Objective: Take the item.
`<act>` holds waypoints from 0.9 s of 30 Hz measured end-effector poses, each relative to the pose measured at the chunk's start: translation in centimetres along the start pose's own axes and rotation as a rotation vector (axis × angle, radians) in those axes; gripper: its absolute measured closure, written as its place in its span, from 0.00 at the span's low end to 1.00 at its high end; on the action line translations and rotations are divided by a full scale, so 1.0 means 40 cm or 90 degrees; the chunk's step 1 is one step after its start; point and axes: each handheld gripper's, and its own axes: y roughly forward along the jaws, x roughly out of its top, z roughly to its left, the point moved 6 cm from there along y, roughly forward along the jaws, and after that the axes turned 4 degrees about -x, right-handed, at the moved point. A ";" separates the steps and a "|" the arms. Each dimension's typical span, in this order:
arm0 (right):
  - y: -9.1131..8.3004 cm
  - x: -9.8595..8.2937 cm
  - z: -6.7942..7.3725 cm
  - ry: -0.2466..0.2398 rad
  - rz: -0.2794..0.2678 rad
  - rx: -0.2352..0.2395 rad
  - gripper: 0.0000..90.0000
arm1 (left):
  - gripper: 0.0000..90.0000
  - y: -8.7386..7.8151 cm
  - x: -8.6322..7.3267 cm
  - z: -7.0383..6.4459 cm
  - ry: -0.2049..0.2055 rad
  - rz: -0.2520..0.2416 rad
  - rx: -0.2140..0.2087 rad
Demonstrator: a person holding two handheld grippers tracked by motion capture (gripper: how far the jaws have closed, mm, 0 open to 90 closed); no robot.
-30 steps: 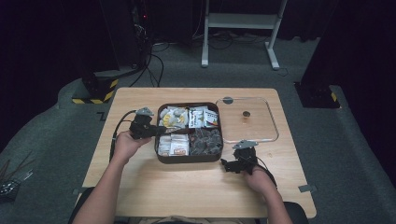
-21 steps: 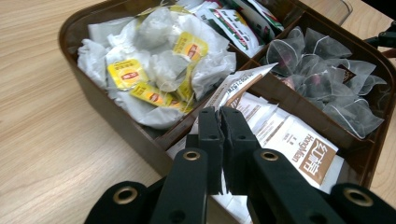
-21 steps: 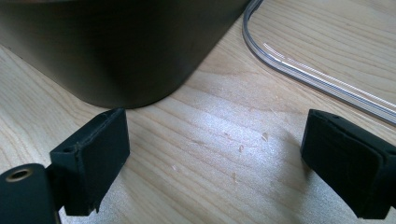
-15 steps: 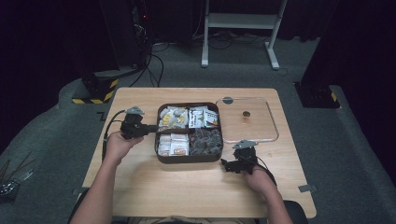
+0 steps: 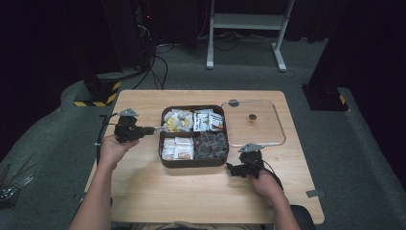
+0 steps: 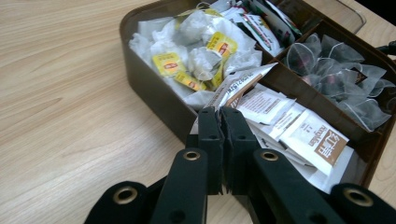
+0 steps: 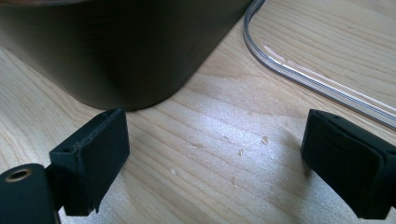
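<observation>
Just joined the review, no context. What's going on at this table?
A person works a handheld gripper in each hand over a brown divided box of tea bags and sachets. The left gripper is shut on a white-and-brown sachet, held over the box's left edge. The right gripper rests open on the table just off the box's near right corner, holding nothing. The clear lid lies flat on the table to the right of the box.

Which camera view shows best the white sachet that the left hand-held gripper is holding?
The left gripper view: the white sachet sticks out large between the shut jaws of the left hand-held gripper, above the brown box. In the high view it is a small pale strip.
</observation>
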 end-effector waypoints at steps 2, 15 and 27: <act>0.000 0.000 0.000 0.001 0.000 0.000 0.09 | 0.97 -0.006 -0.002 0.006 -0.002 -0.001 0.003; 0.001 0.001 0.000 0.000 0.000 0.000 0.09 | 0.97 -0.037 -0.023 0.048 -0.026 0.000 0.021; 0.001 0.001 0.000 0.000 0.000 0.000 0.09 | 0.97 -0.034 -0.051 0.090 -0.050 0.008 0.037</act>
